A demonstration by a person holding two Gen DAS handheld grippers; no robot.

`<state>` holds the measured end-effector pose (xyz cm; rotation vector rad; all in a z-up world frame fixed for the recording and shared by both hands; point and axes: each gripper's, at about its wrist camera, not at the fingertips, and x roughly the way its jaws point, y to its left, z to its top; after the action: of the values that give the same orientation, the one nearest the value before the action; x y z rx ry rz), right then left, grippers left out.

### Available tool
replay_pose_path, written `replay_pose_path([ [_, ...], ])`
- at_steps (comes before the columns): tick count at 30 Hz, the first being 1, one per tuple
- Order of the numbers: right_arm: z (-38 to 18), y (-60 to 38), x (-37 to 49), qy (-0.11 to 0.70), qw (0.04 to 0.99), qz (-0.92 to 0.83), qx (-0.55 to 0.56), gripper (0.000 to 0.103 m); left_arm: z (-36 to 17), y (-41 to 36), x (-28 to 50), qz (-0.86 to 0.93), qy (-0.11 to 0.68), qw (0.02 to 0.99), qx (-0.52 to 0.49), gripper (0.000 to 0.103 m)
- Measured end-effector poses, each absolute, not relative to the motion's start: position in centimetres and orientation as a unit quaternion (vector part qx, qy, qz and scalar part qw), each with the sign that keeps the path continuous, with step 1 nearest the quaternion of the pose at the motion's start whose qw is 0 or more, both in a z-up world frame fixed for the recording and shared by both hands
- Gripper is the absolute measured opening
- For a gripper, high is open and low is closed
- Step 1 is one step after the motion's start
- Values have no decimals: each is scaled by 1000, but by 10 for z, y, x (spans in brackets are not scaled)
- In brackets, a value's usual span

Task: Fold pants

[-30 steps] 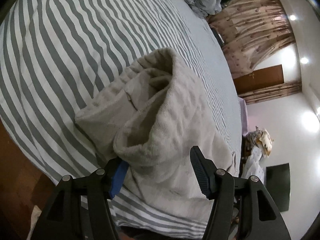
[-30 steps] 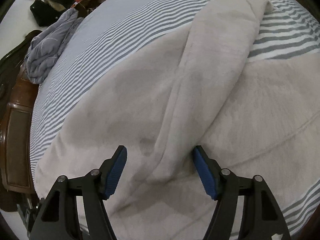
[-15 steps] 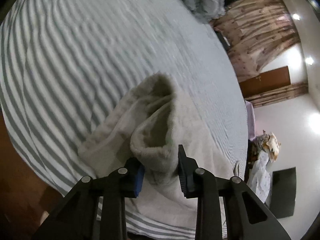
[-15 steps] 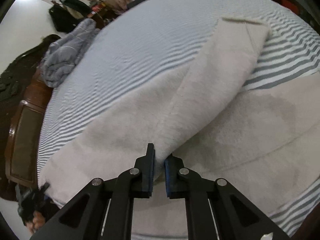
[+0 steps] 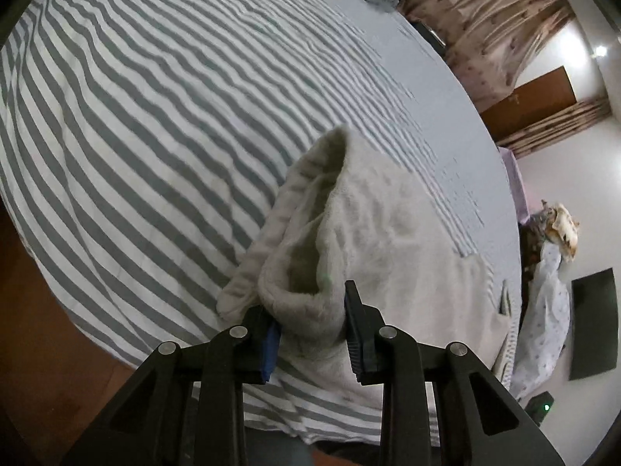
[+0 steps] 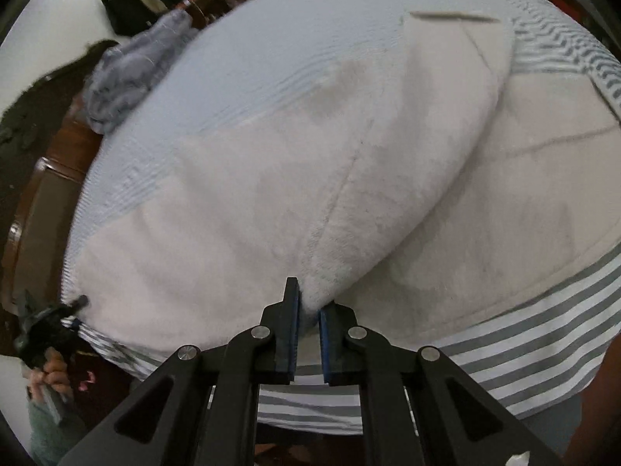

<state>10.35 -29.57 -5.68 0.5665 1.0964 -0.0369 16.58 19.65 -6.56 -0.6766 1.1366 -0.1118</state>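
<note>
On the striped bed near its front edge, the cream fleece pants (image 5: 388,233) are lying spread, one leg (image 6: 407,136) doubled over the other. The left gripper (image 5: 310,326) is pinching a bunched, rolled fold of the waist end, which is gaping open like a pocket above the fingers. The right gripper (image 6: 309,310) is pressing nearly together on a thin edge of the folded leg, right by its seam.

Bedsheet (image 5: 155,116), grey-and-white stripes, is lying rippled under the fabric and hanging over the mattress edge. A grey quilt (image 6: 128,77) is sitting crumpled at the far end of the bed, a dark bag (image 6: 136,4) beyond it. Patterned brown curtains (image 5: 485,19) are hanging along the wall, a wooden door (image 5: 531,97) beside them. Ceiling spotlights are glaring. A dark wooden bed frame (image 6: 35,213) is showing at the side.
</note>
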Motion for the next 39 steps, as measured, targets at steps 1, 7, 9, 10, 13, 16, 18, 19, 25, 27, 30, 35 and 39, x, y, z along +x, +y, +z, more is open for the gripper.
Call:
replay_pose_path([
  [1,-64,-294,106,520,812,-19,263,8,-67,194,165,-50,526,792,-308,30],
  [7,-83,-295,107,539,801,-33,259,24,-65,186,164,-46,518,804,-287,31],
  [9,-83,-292,108,538,801,-32,259,24,-62,183,161,-47,514,810,-279,34],
  [10,-83,-292,108,538,802,-31,257,25,-60,182,161,-47,514,811,-277,34],
  [13,-84,-296,103,540,801,-32,258,37,-57,184,153,-50,510,816,-266,36],
  [16,-83,-306,98,540,800,-42,259,51,-43,172,145,-48,504,832,-226,38],
  [18,-82,-313,93,538,799,-42,265,54,-33,165,138,-46,496,844,-198,40],
  [19,-82,-317,89,537,799,-40,268,55,-28,158,134,-43,490,851,-181,41],
  [25,-74,-343,76,521,795,-28,310,55,-1,129,108,-25,444,887,-125,43],
  [27,-71,-354,70,516,796,-34,316,55,5,124,98,-31,429,894,-124,43],
  [30,-61,-370,65,506,799,-33,322,56,11,110,90,-49,418,898,-127,43],
  [35,-31,-401,79,486,821,-50,295,56,12,61,89,-128,429,885,-126,44],
  [39,-2,-418,117,484,836,-56,253,56,2,0,87,-204,440,869,-96,44],
])
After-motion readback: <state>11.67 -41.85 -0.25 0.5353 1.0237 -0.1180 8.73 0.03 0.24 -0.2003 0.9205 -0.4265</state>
